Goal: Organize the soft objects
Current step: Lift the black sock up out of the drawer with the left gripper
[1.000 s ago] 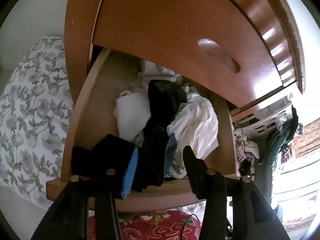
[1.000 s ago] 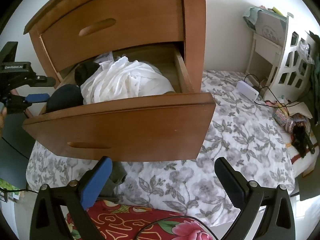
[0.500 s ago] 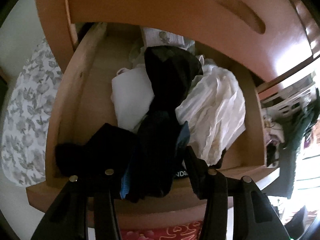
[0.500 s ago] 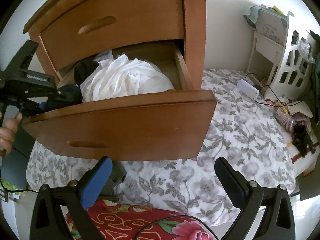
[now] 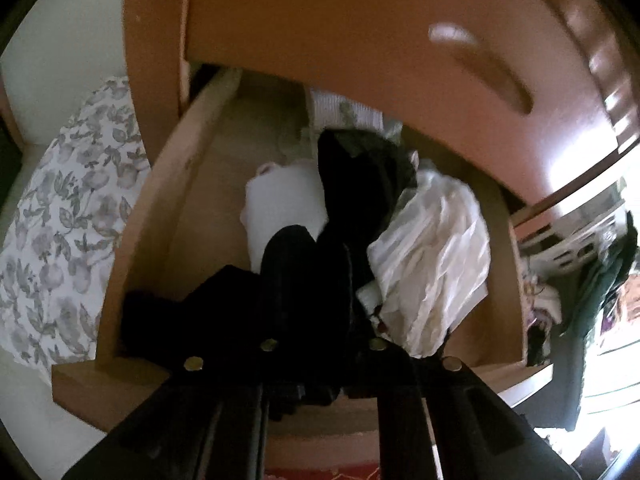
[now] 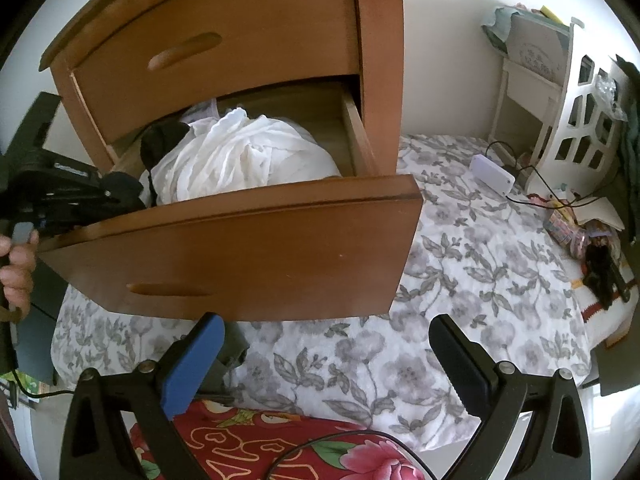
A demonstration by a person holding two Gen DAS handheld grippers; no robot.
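The black garment [image 5: 304,276] lies at the drawer's [image 5: 132,248] front edge, clenched in the left gripper [image 5: 316,300], whose jaws have just been closing on it. It is tangled with the white cloth [image 5: 432,256], so that may be dragged out too. The right gripper [image 6: 332,360] is held released over the bedspread [image 6: 480,272]. Versus earlier, the left gripper is seen lower in the drawer.
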